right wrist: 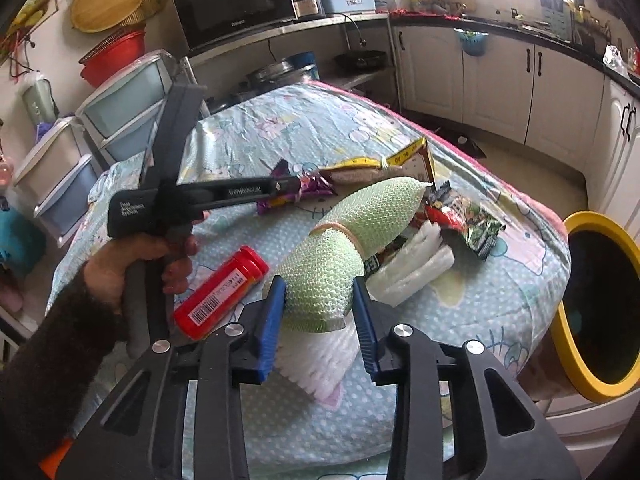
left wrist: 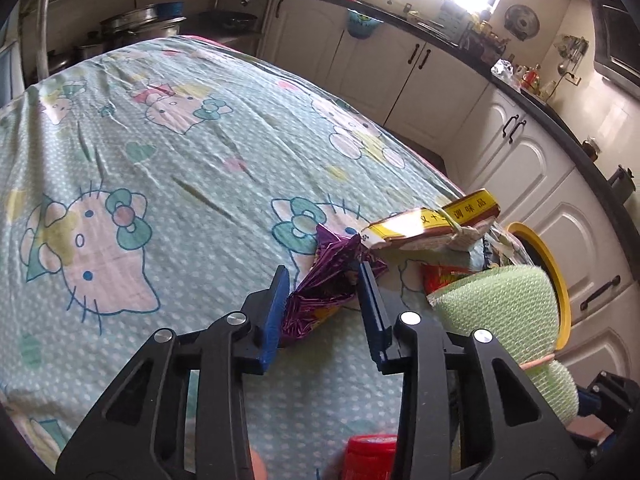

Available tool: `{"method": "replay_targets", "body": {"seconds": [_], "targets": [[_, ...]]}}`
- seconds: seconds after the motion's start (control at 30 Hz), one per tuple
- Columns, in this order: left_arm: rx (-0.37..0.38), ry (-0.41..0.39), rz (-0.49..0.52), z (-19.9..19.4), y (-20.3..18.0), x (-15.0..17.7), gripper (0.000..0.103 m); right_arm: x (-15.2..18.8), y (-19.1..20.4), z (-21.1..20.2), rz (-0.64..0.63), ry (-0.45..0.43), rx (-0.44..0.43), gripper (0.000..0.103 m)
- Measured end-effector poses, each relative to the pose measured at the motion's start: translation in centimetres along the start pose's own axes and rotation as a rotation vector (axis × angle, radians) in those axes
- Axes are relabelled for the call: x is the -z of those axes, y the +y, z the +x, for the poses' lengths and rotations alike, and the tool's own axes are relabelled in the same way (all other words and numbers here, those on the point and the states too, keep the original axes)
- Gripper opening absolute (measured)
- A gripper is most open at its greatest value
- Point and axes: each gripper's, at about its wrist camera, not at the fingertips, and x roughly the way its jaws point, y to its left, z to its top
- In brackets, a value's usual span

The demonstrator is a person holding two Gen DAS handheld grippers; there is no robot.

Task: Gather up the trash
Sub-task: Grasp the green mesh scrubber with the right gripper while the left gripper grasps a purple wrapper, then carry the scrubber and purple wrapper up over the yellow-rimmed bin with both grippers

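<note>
A crumpled purple foil wrapper (left wrist: pixel 320 296) lies on the Hello Kitty tablecloth (left wrist: pixel 180 168). My left gripper (left wrist: pixel 323 276) is shut on it, with a blue pad against each side. The right wrist view shows the left gripper (right wrist: pixel 296 186) reaching in from the left, a hand on its grip, its tips on the purple wrapper (right wrist: pixel 308 186). A green bubble-wrap roll (right wrist: pixel 344 248) bound by a rubber band sits in my right gripper (right wrist: pixel 319 286), which is shut on its near end. In the left wrist view the green roll (left wrist: pixel 496 304) lies at the right.
A yellow-rimmed bin (right wrist: pixel 576 344) stands off the table's right edge. On the cloth lie a red bottle (right wrist: pixel 220 292), a yellow seasoning packet (right wrist: pixel 400 160), snack wrappers (right wrist: pixel 468 220) and white foam netting (right wrist: pixel 412 272). White cabinets (left wrist: pixel 520 160) run along the right.
</note>
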Motion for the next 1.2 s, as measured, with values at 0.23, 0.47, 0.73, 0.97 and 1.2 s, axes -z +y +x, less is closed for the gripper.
{"method": "replay_targets", "body": {"seconds": [0.23,0.47,0.73,0.97,1.2], "targets": [[-0.016,-0.028,0.025,-2.3,0.0,0.2,0.017,-0.4,0.5,-1.3,-0.015,-0.035,-0.022,0.032],[-0.014,-0.069,0.054,-5.3,-0.9,0.3,0.008,-0.6,0.9,-2.5,-0.027,-0.062,-0.037,0.032],[0.017,-0.119,0.097,-8.4,-3.1,0.5,0.007,-0.6,0.5,-4.1,-0.022,-0.097,-0.030,0.031],[0.053,-0.160,0.157,-10.2,-6.2,0.4,0.007,-0.9,-0.1,-5.9,-0.015,-0.137,-0.019,0.031],[0.075,-0.181,0.196,-10.7,-8.5,-0.1,0.007,-1.0,-1.3,-7.9,0.000,-0.179,0.003,0.031]]}}
